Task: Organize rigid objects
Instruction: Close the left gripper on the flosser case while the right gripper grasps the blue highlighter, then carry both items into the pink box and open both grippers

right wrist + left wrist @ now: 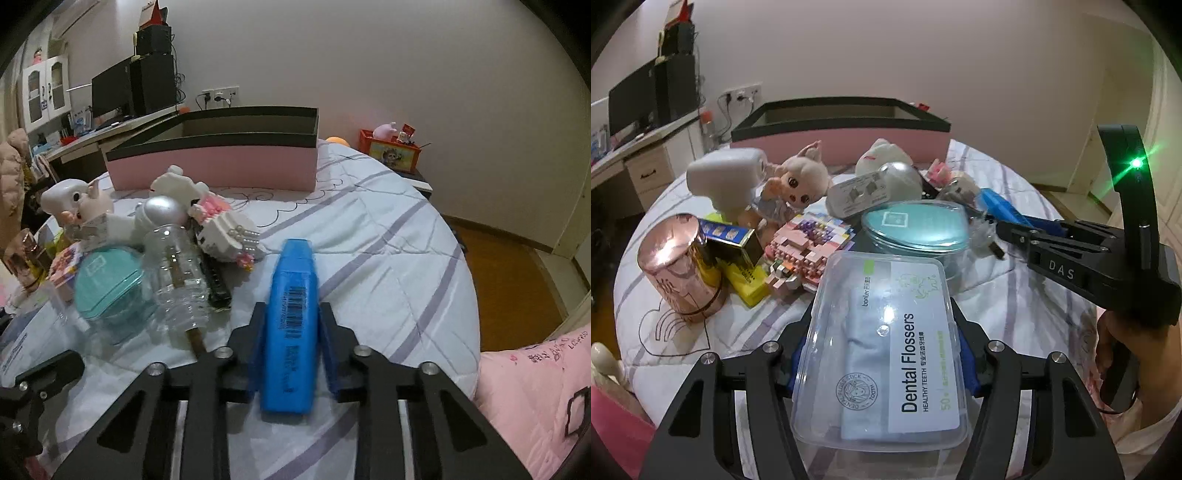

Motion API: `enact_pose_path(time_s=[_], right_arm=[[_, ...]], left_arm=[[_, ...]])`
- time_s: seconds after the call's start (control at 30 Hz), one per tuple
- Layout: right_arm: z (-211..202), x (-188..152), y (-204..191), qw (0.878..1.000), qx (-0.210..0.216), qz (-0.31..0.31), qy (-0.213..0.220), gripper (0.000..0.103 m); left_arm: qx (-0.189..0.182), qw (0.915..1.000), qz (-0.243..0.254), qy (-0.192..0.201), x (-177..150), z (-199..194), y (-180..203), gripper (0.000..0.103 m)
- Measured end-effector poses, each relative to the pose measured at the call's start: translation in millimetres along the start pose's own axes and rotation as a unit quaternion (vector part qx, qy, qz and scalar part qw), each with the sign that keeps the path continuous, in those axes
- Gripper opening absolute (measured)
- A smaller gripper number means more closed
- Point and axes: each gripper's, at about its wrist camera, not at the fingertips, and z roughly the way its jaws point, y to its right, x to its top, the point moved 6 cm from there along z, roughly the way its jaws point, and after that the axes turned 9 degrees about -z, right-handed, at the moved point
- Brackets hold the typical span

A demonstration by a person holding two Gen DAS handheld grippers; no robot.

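both of your tongs are loaded over the bed [388,236].
your left tongs [882,354] grip the clear dental flosser box [882,343] across its width, blue pads pressed on both sides (label facing up). your right tongs [291,347] are clenched on the blue highlighter [291,317], its cap pointing away from you. just ahead of the left tongs sit the teal tin [916,229], the pink brick model [809,243] and the rose-gold canister [679,266]. to the left of the right tongs lies a clear plastic bottle [177,266]. beyond both tongs, at the far side of the bed, stands the pink box [214,162], open at the top.
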Motion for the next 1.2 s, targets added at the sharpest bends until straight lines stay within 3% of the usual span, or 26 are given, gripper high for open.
enact_pose_path(time_s=[0.33,0.67,0.93,1.1,1.2], right_arm=[[-41.3,13.1,-11.8,0.998,0.038,0.018,0.043,0.027],[-56.4,77.0,-23.2,0.994,0.056,-0.006,0.091,0.027],[-15.0,156.0,-19.5,0.993,0.07,-0.02,0.091,0.027],[36.7,190.3,-15.0,0.995,0.078,-0.014,0.06,0.027],[74.5,200.7,-15.4,0.996,0.087,-0.011,0.024,0.027]], left_arm=[[-0.023,0.9985,0.012,0.048,37.1,-37.5,3.8,0.063],[0.002,0.9951,0.033,0.093,129.6,-33.2,-11.1,0.063],[0.008,0.9984,0.02,0.052,214.3,34.4,-41.7,0.063],[0.05,0.9984,0.021,0.014,254.7,94.5,-62.1,0.063],[0.05,0.9983,0.013,-0.028,262.8,130.8,-69.6,0.063]])
